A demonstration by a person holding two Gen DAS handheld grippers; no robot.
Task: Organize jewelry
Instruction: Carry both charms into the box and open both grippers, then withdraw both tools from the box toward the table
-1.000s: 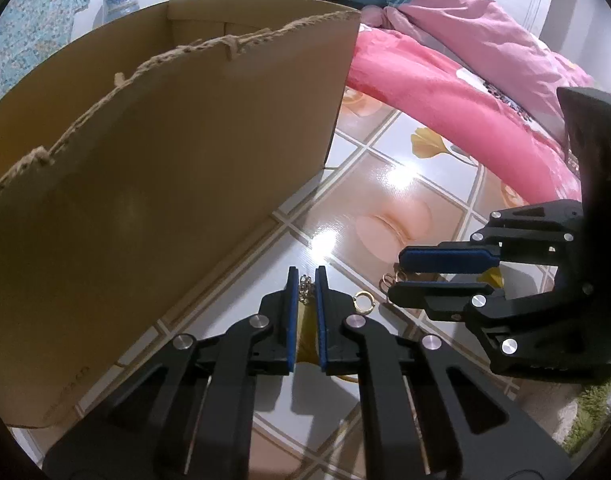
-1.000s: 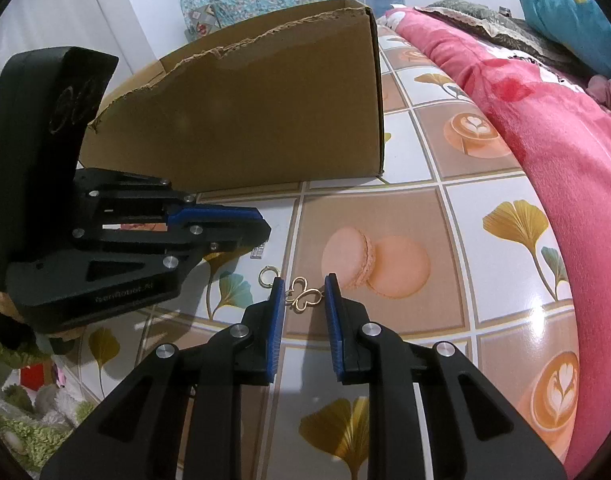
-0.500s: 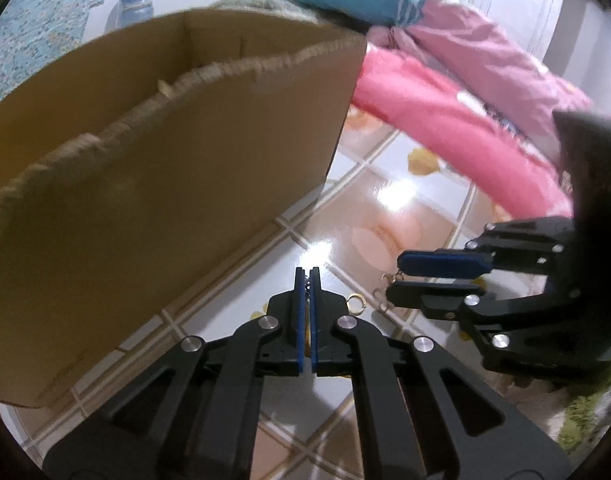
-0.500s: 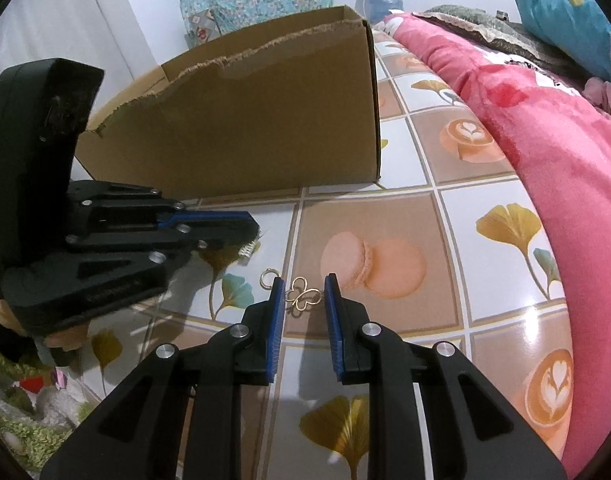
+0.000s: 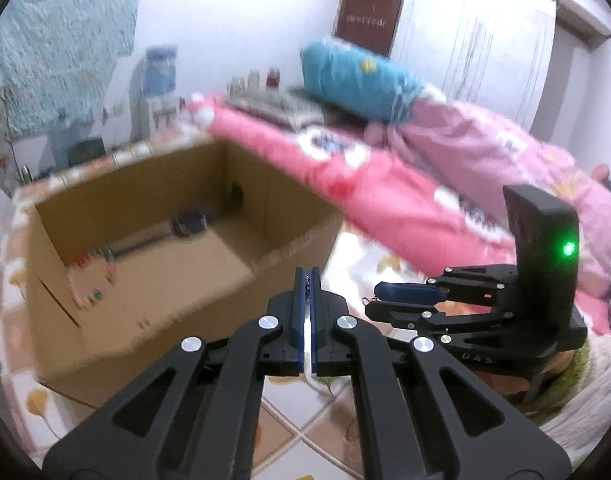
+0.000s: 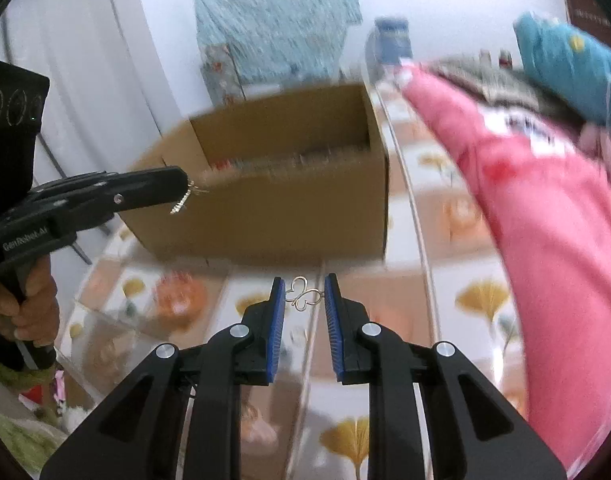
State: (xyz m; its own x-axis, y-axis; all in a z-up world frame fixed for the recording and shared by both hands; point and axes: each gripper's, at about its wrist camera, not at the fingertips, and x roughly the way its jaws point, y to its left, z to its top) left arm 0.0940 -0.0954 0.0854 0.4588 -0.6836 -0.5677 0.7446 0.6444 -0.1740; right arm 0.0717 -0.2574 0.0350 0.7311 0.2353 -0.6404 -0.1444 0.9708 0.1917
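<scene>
My left gripper (image 5: 306, 277) is shut on a small silver chain earring (image 6: 182, 201), which dangles from its tip (image 6: 183, 179) in the right wrist view. My right gripper (image 6: 304, 287) is shut on a gold butterfly-shaped wire earring (image 6: 303, 299) that spans its blue pads. Both are held up in the air in front of an open cardboard box (image 5: 153, 280). The right gripper (image 5: 375, 299) sits to the right of the left one. Inside the box lie a beaded bracelet (image 5: 92, 280) and a dark round item (image 5: 189, 222). The frames are blurred.
A pink quilt (image 5: 405, 200) and a blue pillow (image 5: 357, 80) lie to the right of the box. The patterned tile floor (image 6: 457, 304) shows below. A person's hand (image 6: 29, 308) grips the left handle. A water dispenser (image 5: 153, 92) stands by the far wall.
The left jaws closed on the chain earring. Both grippers lifted off the floor with their pieces, and the left view now looks over the wall into the box.
</scene>
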